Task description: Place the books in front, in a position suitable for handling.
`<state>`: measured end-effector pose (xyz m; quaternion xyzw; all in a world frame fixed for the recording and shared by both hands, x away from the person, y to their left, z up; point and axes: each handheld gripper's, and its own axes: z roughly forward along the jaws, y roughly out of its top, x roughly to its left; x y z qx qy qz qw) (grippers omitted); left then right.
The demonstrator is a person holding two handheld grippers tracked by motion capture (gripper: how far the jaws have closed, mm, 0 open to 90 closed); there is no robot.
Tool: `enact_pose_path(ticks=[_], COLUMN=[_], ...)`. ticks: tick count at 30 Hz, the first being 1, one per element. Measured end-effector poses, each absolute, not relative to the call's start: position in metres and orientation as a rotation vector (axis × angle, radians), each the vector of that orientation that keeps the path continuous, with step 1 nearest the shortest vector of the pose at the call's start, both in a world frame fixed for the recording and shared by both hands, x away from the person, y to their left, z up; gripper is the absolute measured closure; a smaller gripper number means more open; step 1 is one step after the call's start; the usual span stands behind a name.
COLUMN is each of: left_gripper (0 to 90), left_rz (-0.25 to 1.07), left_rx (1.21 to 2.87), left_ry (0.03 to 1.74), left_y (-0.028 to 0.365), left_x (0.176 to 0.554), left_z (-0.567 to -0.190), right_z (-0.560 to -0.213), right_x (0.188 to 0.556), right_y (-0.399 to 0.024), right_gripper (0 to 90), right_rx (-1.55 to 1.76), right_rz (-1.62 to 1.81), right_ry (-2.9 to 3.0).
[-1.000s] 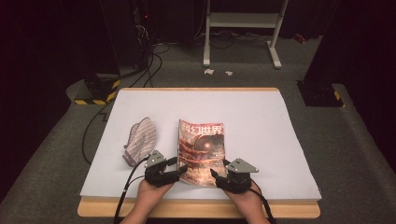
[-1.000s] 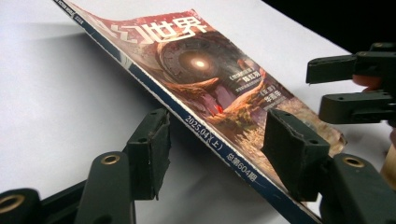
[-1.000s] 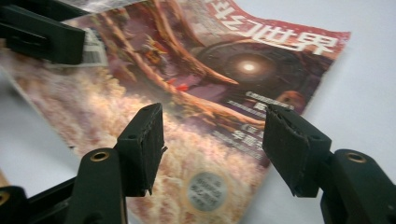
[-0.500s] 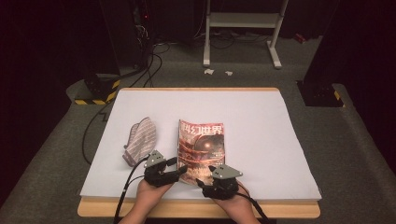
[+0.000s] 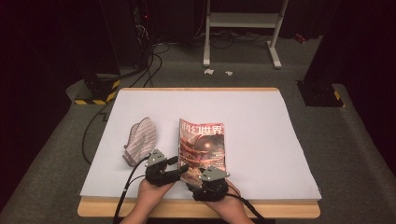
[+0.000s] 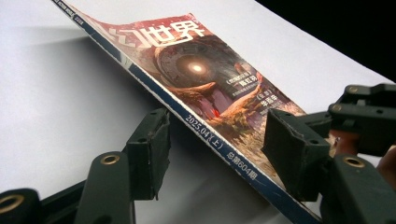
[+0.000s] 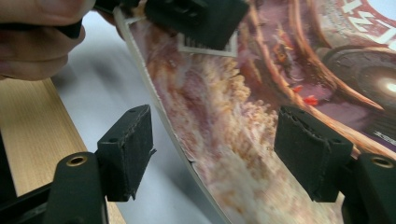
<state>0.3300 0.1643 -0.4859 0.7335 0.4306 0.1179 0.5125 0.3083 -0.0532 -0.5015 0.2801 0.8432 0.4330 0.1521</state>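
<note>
A magazine (image 5: 203,142) with a reddish cover lies on the white table top (image 5: 261,140), its spine edge (image 6: 205,130) raised off the surface. My left gripper (image 5: 183,167) is at the near left corner. Its jaws (image 6: 215,140) stand apart astride the spine, one pad (image 6: 152,144) below the edge, the other (image 6: 292,149) over the cover. My right gripper (image 5: 196,179) is beside it at the near edge. Its jaws (image 7: 215,149) have just been opening, and the magazine's corner (image 7: 224,116) runs between the pads untouched.
A striped grey cloth (image 5: 140,137) lies left of the magazine. The table's wooden front edge (image 5: 196,210) is just under both hands. A white stand (image 5: 243,28) and cables (image 5: 140,70) are on the floor beyond the table.
My right gripper has slid left along the near edge until it sits close beside the left gripper at the magazine's corner. The left gripper has held its place.
</note>
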Motion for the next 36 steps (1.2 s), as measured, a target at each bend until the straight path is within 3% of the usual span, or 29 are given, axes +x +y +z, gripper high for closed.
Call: enact_pose_path(ticks=[13,18,26,31,36], left_gripper=[41.1,40.6,36.7,35.7,35.6], left_rz=[0.277,0.317,0.410,0.492,0.478], left_rx=[1.756,1.729,1.698,1.745,1.840], left_ry=[1.046,1.052,1.060,1.059,1.066], left_y=[0.162,0.168,0.188,0.196,0.200], left_x=[0.331,0.331,0.329,0.330,0.336], left_z=[-0.483,-0.480,-0.469,-0.471,-0.479], right_z=[-0.511,-0.509,-0.508,-0.504,-0.501], right_x=[0.313,0.310,0.306,0.307,0.310], right_y=[-0.039,-0.040,-0.043,-0.050,-0.061], right_gripper=[28.0,39.7,51.1,57.7,64.3], right_rx=[0.810,0.789,0.761,0.784,0.802], right_rz=[1.070,1.084,1.065,1.084,1.125], right_ry=[2.385,2.356,2.313,2.290,2.288])
